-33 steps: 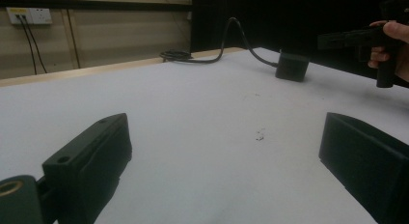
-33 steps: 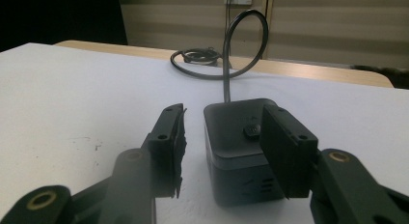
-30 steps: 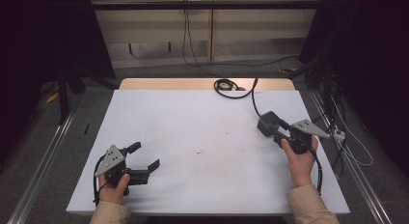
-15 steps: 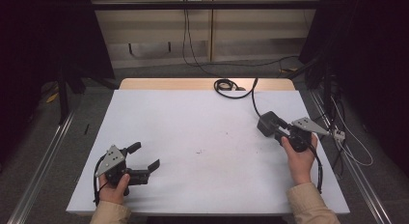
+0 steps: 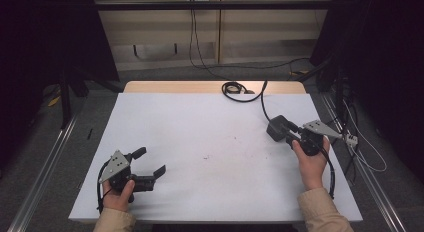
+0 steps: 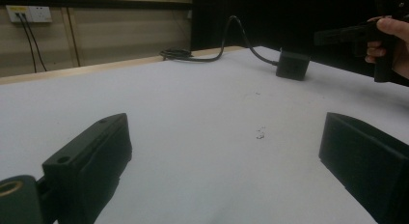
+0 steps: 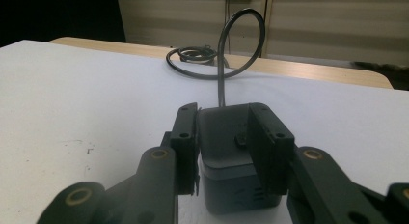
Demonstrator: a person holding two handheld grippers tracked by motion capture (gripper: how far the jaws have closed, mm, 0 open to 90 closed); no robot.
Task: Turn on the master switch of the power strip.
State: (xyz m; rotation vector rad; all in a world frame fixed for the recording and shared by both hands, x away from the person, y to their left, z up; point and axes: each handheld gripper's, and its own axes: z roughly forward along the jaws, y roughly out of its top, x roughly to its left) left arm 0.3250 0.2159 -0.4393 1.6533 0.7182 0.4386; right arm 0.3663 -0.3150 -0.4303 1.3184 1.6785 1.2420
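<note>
While the left gripper (image 5: pixel 150 164) rests low near the front left corner of the white table (image 5: pixel 200 142), its black jaws stand wide apart with bare tabletop between them, pointing across toward the right. Well apart from it, at the right side of the table, the dark grey box-shaped power adapter (image 5: pixel 278 128) sits on the surface, its thick black cable (image 5: pixel 262 99) leaving the far face and running back to a coil (image 5: pixel 234 88) near the wooden far edge. The adapter's long axis is hard to judge. The right gripper (image 7: pixel 223 147) has just been closing, and its jaws now flank the adapter's two sides, seemingly pressed against them. In the right gripper view the adapter's lower front is cut off by the frame, and the jaws cover its flanks.
</note>
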